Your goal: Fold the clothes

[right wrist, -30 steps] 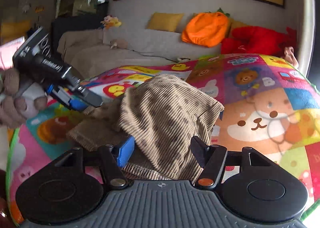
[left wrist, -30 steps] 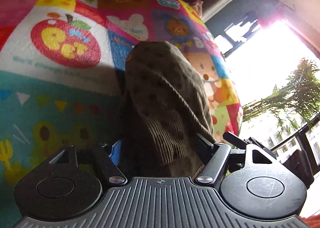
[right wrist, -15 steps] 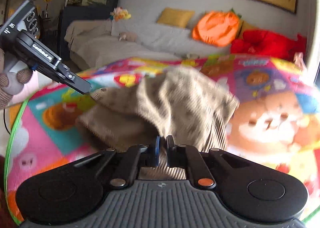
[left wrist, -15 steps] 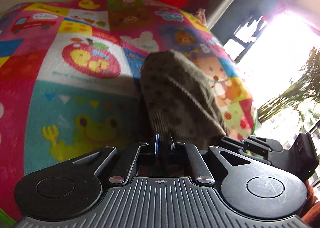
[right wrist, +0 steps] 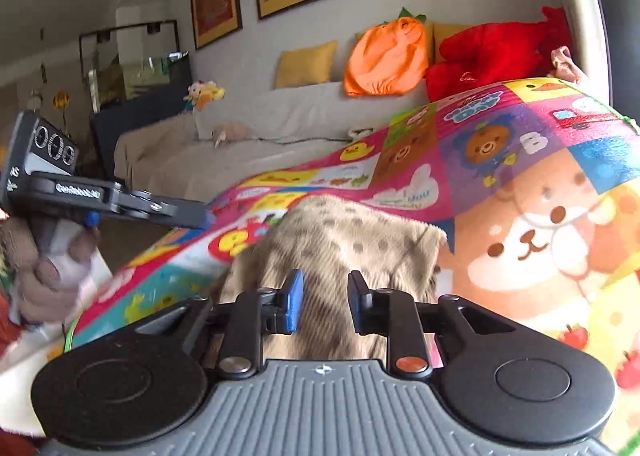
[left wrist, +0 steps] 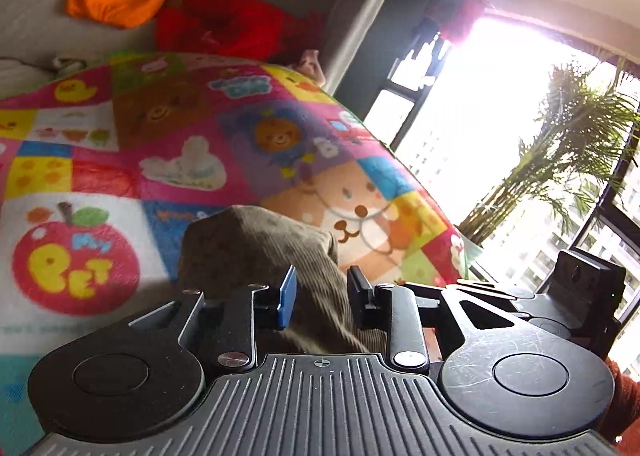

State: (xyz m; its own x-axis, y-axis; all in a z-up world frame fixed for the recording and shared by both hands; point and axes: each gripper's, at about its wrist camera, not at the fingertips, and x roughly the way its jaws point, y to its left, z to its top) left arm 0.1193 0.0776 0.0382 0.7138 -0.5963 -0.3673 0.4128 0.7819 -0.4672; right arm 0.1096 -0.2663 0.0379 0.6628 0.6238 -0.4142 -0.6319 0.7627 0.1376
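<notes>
A brown corduroy garment with dark spots point(left wrist: 256, 252) lies bunched on a colourful cartoon play mat point(left wrist: 200, 128). It also shows in the right wrist view point(right wrist: 352, 240). My left gripper point(left wrist: 320, 292) is open, its jaws parted with the cloth lying between and below them. My right gripper point(right wrist: 324, 298) is open just above the near edge of the garment. The left gripper also shows in the right wrist view point(right wrist: 100, 200), held by a gloved hand at the left, away from the garment.
A grey sofa point(right wrist: 248, 136) stands behind the mat with an orange cushion point(right wrist: 384, 56), a red plush point(right wrist: 500, 52) and a yellow pillow point(right wrist: 304, 64). A bright window and a palm plant point(left wrist: 560, 160) are at the right.
Both grippers were shut on the garment half a second ago and have opened, letting it go. Both have pulled back and tilted up; the garment lies lower on the mat.
</notes>
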